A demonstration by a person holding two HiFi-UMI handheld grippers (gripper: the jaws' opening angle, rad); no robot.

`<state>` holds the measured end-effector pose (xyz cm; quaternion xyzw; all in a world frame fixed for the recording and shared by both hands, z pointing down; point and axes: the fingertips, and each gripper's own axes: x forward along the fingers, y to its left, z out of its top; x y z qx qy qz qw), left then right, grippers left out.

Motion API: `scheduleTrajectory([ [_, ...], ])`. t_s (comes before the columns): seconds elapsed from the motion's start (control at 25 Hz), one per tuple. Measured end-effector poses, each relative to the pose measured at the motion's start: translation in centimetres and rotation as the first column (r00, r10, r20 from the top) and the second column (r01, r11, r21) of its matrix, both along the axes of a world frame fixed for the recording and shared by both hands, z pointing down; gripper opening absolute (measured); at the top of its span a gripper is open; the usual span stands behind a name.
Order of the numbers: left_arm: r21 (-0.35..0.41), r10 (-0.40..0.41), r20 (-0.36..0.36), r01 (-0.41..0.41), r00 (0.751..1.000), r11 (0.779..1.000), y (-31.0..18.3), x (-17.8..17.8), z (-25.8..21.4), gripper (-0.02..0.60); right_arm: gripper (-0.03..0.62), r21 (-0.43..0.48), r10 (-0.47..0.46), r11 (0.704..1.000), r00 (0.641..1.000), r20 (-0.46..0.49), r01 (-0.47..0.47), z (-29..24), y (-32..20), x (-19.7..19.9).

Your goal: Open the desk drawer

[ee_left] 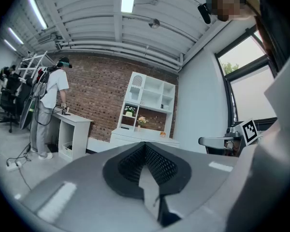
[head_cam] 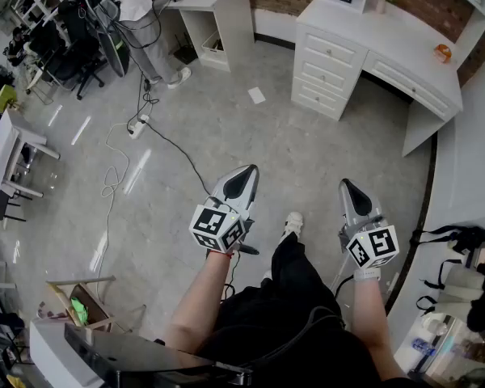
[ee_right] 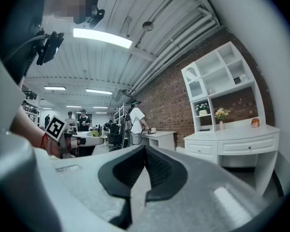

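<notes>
Left gripper (head_cam: 242, 176) and right gripper (head_cam: 349, 191) (side by side, lower centre) both have jaws pressed together, holding nothing. White desk drawer (head_cam: 330, 51) sits closed, upper right, well apart.

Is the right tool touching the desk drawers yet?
Apart. The head view shows open floor between the right tool and the desk drawers.
</notes>
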<state>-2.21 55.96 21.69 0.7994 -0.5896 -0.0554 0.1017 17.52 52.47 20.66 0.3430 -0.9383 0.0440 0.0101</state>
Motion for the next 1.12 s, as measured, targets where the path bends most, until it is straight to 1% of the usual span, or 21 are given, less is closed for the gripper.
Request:
scheduleTrajectory([
  [0.12,-0.005,0.006,0.005,-0.006,1.000,1.000,-2.6,0.1,0.3,0.002,0.003,0.005,-0.002,1.000,1.000,-0.006,0.002,0.3,-2.4,-0.4],
  [0.32,-0.021,0.028,0.003,-0.028,1.000,0.999,-7.7,0.2,1.0,0.003,0.003,-0.033,-0.008,0.999,1.000,-0.019,0.007,1.9,-6.9,-0.9],
  [0.44,-0.037,0.022,0.002,-0.022,1.000,0.999,-10.8,-0.2,1.5,0.003,0.003,-0.056,-0.010,0.998,0.999,-0.036,0.008,2.8,-9.7,-0.6],
  [0.56,-0.048,0.014,0.000,-0.014,1.000,0.999,-13.9,-1.0,1.6,0.003,0.003,-0.066,-0.009,0.998,0.999,-0.034,0.007,3.1,-13.1,-0.9],
  [0.68,-0.049,0.009,0.012,-0.008,1.000,0.999,-17.1,-1.8,1.7,0.003,0.003,-0.058,-0.036,0.998,0.999,-0.028,0.035,2.9,-16.3,-2.0],
  [0.76,-0.050,-0.012,0.005,0.012,1.000,0.999,-19.3,-2.7,1.7,0.003,0.003,-0.060,-0.053,0.997,0.998,-0.036,0.051,3.1,-18.4,-2.7],
  [0.96,-0.026,-0.033,0.003,0.033,0.999,0.999,-24.3,-4.0,1.4,0.003,0.003,-0.060,-0.055,0.997,0.998,-0.032,0.053,2.9,-24.0,-2.7],
  [1.12,0.004,-0.046,-0.023,0.046,0.999,0.999,-26.8,-4.4,0.8,0.003,0.003,-0.053,-0.063,0.997,0.998,-0.026,0.061,2.6,-26.7,-3.0],
])
